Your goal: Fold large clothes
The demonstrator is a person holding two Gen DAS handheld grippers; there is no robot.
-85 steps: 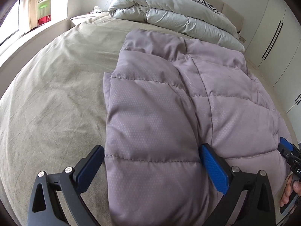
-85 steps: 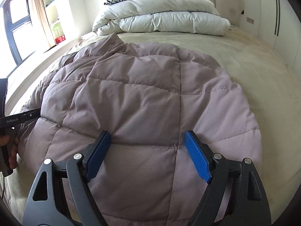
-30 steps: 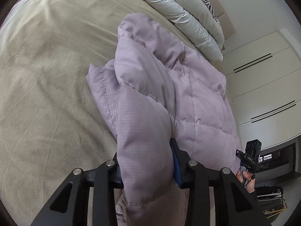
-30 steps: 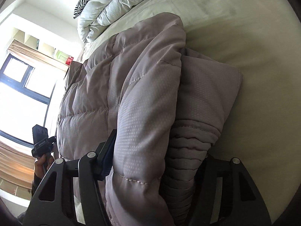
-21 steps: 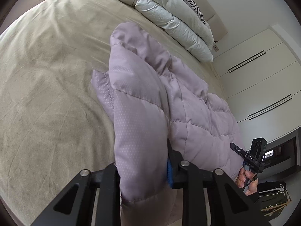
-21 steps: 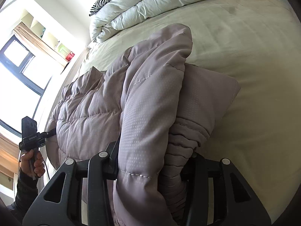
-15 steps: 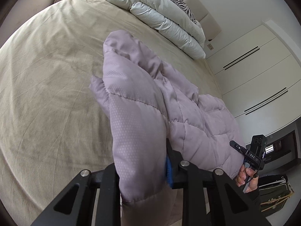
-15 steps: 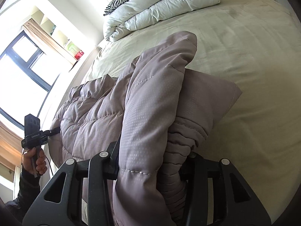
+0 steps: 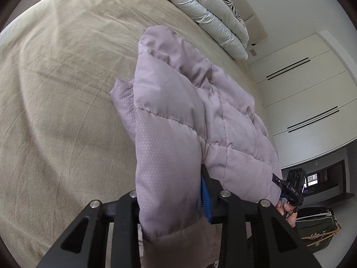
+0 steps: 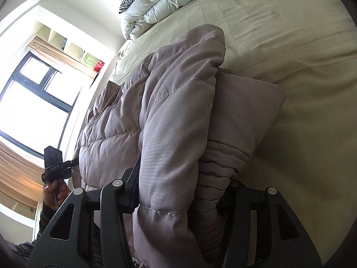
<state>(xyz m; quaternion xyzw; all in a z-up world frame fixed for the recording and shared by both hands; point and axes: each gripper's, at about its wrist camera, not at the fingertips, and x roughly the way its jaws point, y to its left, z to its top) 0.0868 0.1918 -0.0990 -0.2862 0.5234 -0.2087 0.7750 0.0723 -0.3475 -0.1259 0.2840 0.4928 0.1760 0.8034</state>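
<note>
Left wrist view: the left gripper (image 9: 171, 201) is pinching a thick fold of the mauve quilted jacket (image 9: 178, 120), its jaws easing apart with the fabric filling the gap between them. The jacket is draping across the beige bed (image 9: 62, 102), well short of the white duvet (image 9: 207, 6). The right gripper (image 10: 178, 192) is likewise clamping bunched jacket, jaws also opening.

jacket (image 9: 178, 122) on bed (image 9: 55, 100) | duvet (image 9: 207, 6) behind (pillow apparently atop)
</note>
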